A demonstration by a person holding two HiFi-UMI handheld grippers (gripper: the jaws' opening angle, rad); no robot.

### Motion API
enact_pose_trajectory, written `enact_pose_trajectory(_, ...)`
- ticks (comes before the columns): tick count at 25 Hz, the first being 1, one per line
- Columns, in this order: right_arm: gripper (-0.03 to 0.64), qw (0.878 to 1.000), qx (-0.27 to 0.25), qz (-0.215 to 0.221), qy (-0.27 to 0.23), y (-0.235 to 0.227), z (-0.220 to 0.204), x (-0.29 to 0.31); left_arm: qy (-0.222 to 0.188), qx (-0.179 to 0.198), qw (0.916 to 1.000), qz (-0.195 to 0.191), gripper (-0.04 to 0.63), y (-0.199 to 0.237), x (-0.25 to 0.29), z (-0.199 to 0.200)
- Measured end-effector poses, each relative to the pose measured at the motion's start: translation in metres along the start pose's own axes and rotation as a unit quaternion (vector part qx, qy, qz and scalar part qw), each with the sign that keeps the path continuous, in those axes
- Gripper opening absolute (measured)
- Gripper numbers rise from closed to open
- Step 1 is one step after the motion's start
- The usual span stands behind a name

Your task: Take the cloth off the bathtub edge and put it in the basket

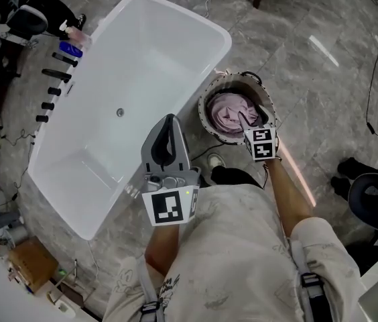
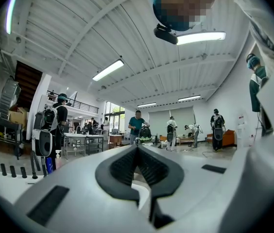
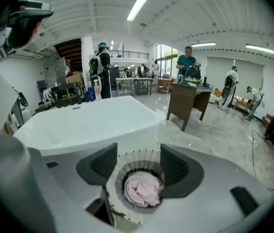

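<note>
The pink cloth (image 1: 228, 111) lies crumpled inside the round basket (image 1: 209, 123) on the floor beside the white bathtub (image 1: 175, 39). In the right gripper view the cloth (image 3: 143, 189) shows between the jaws but well below them, down in the basket (image 3: 133, 158). My right gripper (image 1: 248, 118) hangs over the basket, tilted down, jaws apart with nothing between them. My left gripper (image 1: 169, 139) is held level over the tub's near edge, its jaws pressed together and holding nothing. In the left gripper view the gripper (image 2: 138, 165) points out across the room.
Dark bottles (image 1: 56, 76) stand along the tub's left rim, with a blue bottle (image 1: 70, 48) at its far end. A brown table (image 3: 188, 101) stands beyond the basket. A black chair (image 1: 373, 200) is at the right. Several people work farther off in the hall.
</note>
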State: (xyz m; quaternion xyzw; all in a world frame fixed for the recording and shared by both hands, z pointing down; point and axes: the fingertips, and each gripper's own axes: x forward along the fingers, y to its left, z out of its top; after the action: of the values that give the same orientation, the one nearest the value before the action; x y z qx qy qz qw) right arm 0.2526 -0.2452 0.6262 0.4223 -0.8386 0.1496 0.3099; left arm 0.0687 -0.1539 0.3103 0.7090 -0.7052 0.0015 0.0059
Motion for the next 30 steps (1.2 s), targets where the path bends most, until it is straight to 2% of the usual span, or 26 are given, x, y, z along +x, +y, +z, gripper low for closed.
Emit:
enact_pose_trajectory(4,0.258,0.996,-0.031,-0.003,-0.082,0.007,0.063,-0.036,-0.003,0.000,1.0000,0.007,0.000,0.004,-0.001,0.004)
enact_pose_trajectory(8,0.245,0.981,-0.084,-0.003,-0.176,0.025,0.134,-0.087,-0.015,0.005,0.9997,0.017,0.000,0.014,-0.005,0.011)
enact_pose_trajectory(13,0.245,0.964,-0.069,0.003,-0.257,0.025,0.193,-0.144,-0.018,0.004,0.9991,0.039,0.000,0.020,-0.012,0.020)
enact_pose_trajectory(16,0.245,0.955,-0.081,0.008,-0.284,0.032,0.215,-0.161,-0.023,0.009,0.9986,0.046,0.000,0.027,-0.019,0.024)
enact_pose_trajectory(24,0.245,0.923,-0.111,0.104,-0.354,0.100,0.281,-0.178,-0.036,0.032,0.9912,0.123,0.000,0.068,-0.052,0.037)
enact_pose_trajectory(28,0.229,0.908,-0.115,0.160,-0.370,0.148,0.301,-0.181,-0.037,0.034,0.9832,0.175,0.000,0.096,-0.088,0.044)
enact_pose_trajectory(30,0.214,0.905,-0.109,0.187,-0.366,0.170,0.314,-0.179,-0.040,0.036,0.9775,0.204,0.000,0.113,-0.103,0.051)
